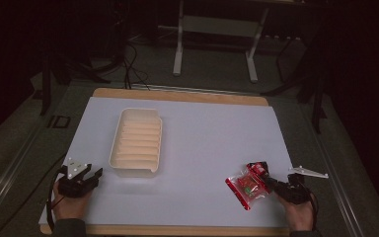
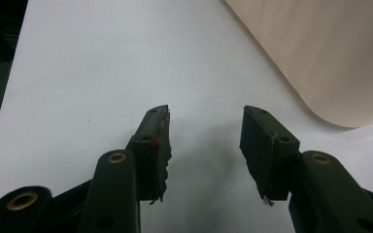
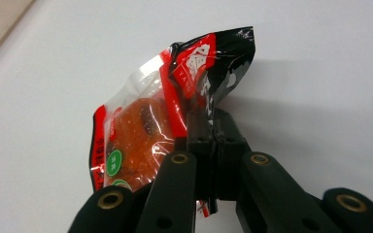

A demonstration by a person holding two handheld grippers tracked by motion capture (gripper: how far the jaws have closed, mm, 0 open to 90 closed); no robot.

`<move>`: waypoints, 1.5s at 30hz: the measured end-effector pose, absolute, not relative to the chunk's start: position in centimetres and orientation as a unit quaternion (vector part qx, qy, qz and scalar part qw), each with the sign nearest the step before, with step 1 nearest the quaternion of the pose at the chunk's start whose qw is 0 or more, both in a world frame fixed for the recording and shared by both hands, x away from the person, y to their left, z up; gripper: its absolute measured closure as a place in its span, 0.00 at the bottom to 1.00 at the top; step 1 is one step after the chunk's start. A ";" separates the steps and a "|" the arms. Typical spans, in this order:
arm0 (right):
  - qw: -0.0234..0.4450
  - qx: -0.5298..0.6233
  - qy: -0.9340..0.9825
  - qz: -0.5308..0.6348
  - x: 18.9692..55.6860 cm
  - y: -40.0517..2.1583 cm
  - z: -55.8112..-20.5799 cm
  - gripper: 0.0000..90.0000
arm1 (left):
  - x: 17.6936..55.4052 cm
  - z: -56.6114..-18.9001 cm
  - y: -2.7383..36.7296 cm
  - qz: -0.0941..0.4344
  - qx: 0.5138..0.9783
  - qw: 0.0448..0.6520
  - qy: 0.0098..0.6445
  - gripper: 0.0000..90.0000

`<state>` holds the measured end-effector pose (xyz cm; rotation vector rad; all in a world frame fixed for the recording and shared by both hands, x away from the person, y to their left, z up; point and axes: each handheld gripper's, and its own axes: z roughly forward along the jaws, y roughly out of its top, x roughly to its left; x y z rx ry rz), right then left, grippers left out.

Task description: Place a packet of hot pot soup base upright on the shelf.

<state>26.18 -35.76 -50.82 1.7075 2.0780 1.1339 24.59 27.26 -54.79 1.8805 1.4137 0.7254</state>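
Nearest the camera in the high view, two hands come in at the bottom edge, each holding a gripper. At about 7 o'clock on the white table sheet (image 1: 202,128), the left gripper (image 1: 93,174) rests with its jaws spread and nothing between them, aimed toward 1 o'clock. Just beyond it, near 10 o'clock of the sheet's middle, sits a cream tray (image 1: 136,142) with ribbed floor, its long side running toward 12 o'clock. At about 5 o'clock the right gripper (image 1: 267,180) points toward 10 o'clock, its jaws clamped on the near corner of a red snack packet (image 1: 247,185), which lies at that gripper's tip, well apart from the tray.

Seen from the left gripper view, both black jaws rise from the bottom with a wide gap between them, bare white sheet showing through. The tray's rounded cream corner (image 2: 320,53) fills the 2 o'clock area, close to the right-hand jaw but not touching it.

Looking along the right gripper view, the jaws meet at the centre, pinching the packet's black-and-red sealed edge. The packet (image 3: 141,136) leans away toward 10 o'clock, an orange-red food piece visible through its clear window, with a green round label near 8 o'clock.
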 end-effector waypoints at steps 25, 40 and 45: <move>0.143 0.479 0.779 0.379 29.1 -32.1 -46.0 0.99 | 24.6 -54.8 27.2 0.276 0.721 0.334 0.540 0.60; 0.155 0.432 0.802 0.382 30.9 -29.7 -44.7 0.99 | 24.6 -54.8 27.2 0.276 0.721 0.336 0.539 0.59; 0.160 0.420 0.809 0.379 31.5 -29.0 -44.4 0.99 | 24.6 -54.8 27.2 0.276 0.721 0.336 0.539 0.59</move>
